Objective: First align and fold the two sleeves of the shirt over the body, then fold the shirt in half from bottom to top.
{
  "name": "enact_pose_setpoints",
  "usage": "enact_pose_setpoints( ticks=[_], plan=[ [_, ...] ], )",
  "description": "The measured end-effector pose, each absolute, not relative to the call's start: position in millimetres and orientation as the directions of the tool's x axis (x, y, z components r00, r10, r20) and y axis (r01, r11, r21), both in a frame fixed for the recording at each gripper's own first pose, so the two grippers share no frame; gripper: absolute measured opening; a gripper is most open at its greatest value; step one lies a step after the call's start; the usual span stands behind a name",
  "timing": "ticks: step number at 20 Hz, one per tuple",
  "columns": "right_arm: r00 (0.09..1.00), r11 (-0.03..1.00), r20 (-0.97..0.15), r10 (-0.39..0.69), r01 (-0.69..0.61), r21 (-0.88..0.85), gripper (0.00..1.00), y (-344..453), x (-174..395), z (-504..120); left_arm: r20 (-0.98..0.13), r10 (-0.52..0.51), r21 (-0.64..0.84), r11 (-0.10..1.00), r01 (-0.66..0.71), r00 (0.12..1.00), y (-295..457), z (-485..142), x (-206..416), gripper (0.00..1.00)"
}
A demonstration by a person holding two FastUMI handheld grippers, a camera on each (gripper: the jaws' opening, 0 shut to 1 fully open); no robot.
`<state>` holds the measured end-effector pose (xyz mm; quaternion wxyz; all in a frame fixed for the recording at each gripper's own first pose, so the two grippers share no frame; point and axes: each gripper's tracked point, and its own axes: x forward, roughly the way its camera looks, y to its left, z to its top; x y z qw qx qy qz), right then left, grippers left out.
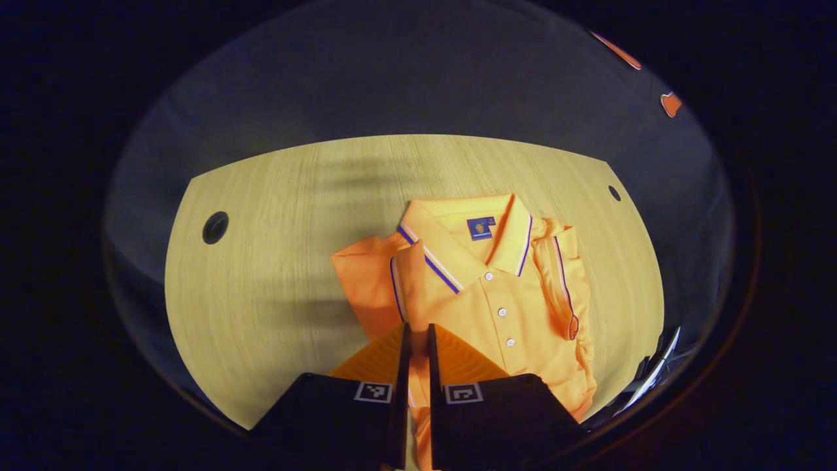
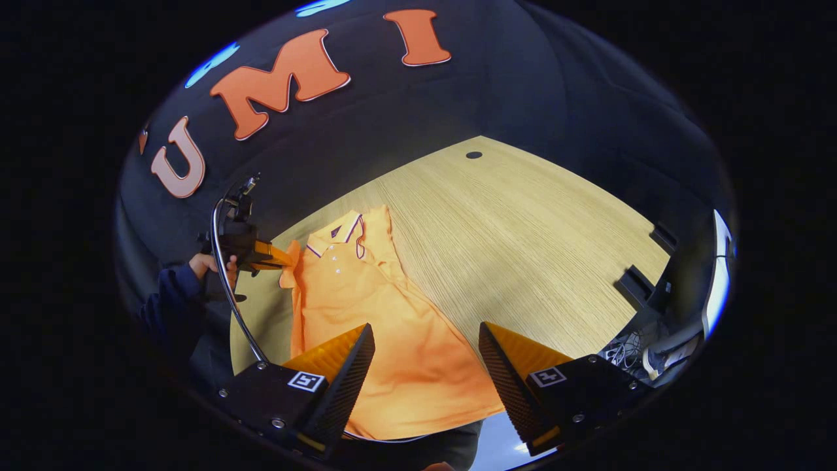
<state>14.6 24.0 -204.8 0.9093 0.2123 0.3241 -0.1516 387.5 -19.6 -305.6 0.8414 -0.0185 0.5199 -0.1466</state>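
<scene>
- Orange cloth sits right at the near edge of the left gripper view: the left hand-held gripper has its two fingers drawn almost together, only a thin slit between them, with a fold of the shirt running into that slit — it looks pinched, though the contact itself is hidden behind the fingers.
- Just beyond those fingers, the shirt lies flat on the pale wooden bench, buttons facing up, collar at the far end.
- One sleeve sticks out to the left of the placket; on the other side the second sleeve is already folded in along the body, its striped cuff pointing down.
- Over in the right gripper view, the right hand-held gripper is spread wide, fingers well apart, gripping nothing, and it hovers above the shirt's hem.
- Farther off in that same view, the shirt stretches away toward its collar, and the left hand-held gripper shows beside the sleeve, held by a hand in a dark sleeve.
- Beyond the shirt, bare bench runs on to a round cable hole.
- Off the right edge of the bench, a tangle of cables lies lower down.
</scene>
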Motion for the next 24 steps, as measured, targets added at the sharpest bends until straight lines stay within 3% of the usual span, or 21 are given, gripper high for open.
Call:
enact_pose_setpoints(
  ticks=[4,6,8,9,10,11,12,13,14,20,21,23,24],
  plan=[
    [0.735,0.849,-0.661,-0.151,0.439,0.294,0.98,28,11,-209,-0.867,-0.329,-0.268,0.941,0.207,0.375,-40,-321,386,0.21],
    [0.728,0.843,-0.668,-0.157,0.451,0.293,0.98,28,9,-211,-0.863,-0.376,-0.322,0.924,0.205,0.338,-52,-326,379,0.29],
    [0.72,0.835,-0.674,-0.162,0.465,0.295,0.98,29,7,-210,-0.861,-0.392,-0.338,0.917,0.213,0.324,-56,-331,376,0.48],
    [0.719,0.83,-0.676,-0.161,0.469,0.301,0.98,30,7,-211,-0.851,-0.408,-0.353,0.911,0.215,0.331,-60,-332,376,0.5],
    [0.721,0.827,-0.675,-0.157,0.47,0.31,0.98,30,7,-210,-0.84,-0.431,-0.375,0.9,0.222,0.329,-65,-326,375,0.63],
    [0.718,0.823,-0.678,-0.155,0.474,0.313,0.98,31,6,-212,-0.829,-0.45,-0.391,0.891,0.233,0.331,-69,-323,374,0.7],
    [0.716,0.821,-0.682,-0.149,0.474,0.317,0.98,32,6,-213,-0.815,-0.477,-0.412,0.876,0.25,0.328,-76,-319,372,0.65],
    [0.712,0.821,-0.687,-0.146,0.474,0.318,0.98,32,6,-214,-0.806,-0.495,-0.429,0.866,0.256,0.325,-79,-315,369,0.74],
    [0.712,0.824,-0.689,-0.137,0.468,0.32,0.98,33,7,-213,-0.793,-0.516,-0.449,0.854,0.261,0.325,-83,-312,367,0.77],
    [0.726,0.871,-0.682,-0.092,0.39,0.298,0.98,28,9,-212,-0.807,-0.437,-0.388,0.899,0.201,0.398,-43,-304,349,0.81],
    [0.726,0.88,-0.683,-0.079,0.372,0.294,0.98,28,10,-212,-0.807,-0.423,-0.376,0.906,0.195,0.411,-35,-299,341,0.9],
    [0.72,0.898,-0.692,-0.048,0.335,0.286,0.98,29,12,-213,-0.801,-0.392,-0.339,0.92,0.198,0.453,-19,-292,323,0.87],
    [0.719,0.906,-0.694,-0.035,0.316,0.282,0.98,27,14,-213,-0.797,-0.38,-0.323,0.925,0.201,0.47,-14,-285,316,0.96]
  ],
)
